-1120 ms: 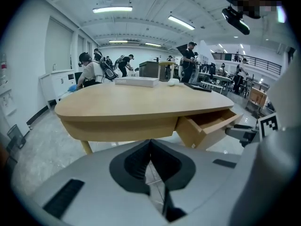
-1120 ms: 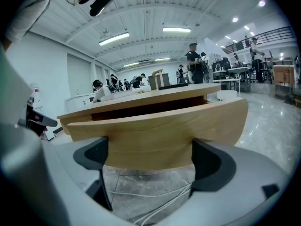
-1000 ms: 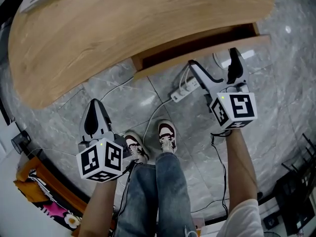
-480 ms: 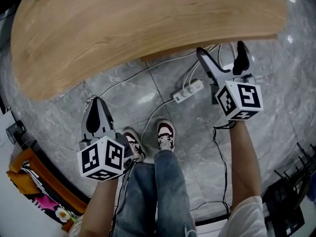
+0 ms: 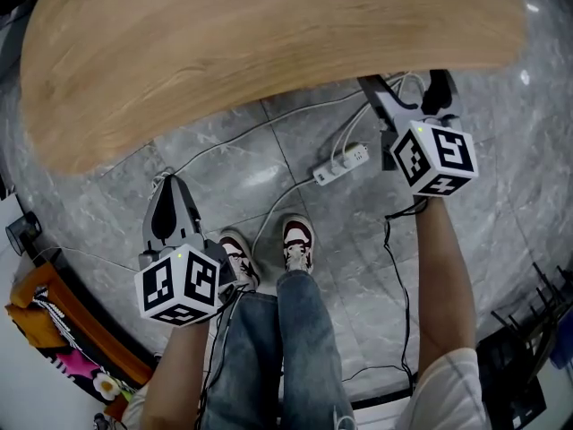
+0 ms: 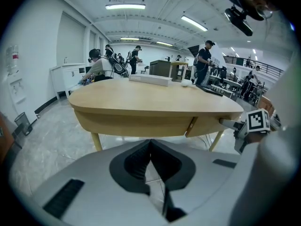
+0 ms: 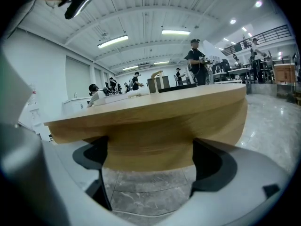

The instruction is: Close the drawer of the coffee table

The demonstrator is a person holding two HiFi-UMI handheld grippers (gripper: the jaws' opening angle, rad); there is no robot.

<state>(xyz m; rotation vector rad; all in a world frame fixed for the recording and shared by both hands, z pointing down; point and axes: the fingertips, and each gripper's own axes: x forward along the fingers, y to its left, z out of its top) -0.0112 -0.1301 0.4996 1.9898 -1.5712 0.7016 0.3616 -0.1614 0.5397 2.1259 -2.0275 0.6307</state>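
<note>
**Light and picture quality**

Head view: bright, even overhead light. The grey floor shows soft white glare patches, with a faint shadow beneath the desk. Straight lines bow strongly and the corners fall dark. Focus is good at centre, softer toward the edges.

Left gripper view: fisheye, black vignette all round. Ceiling strip lights blown out white. The left gripper body sits close to the lens and is blurred. Background people are small and soft.

Right gripper view: same fisheye and vignette. Desk front smeared, its underside in shadow. The right gripper body is out of focus. Polished floor glares at right.
</note>
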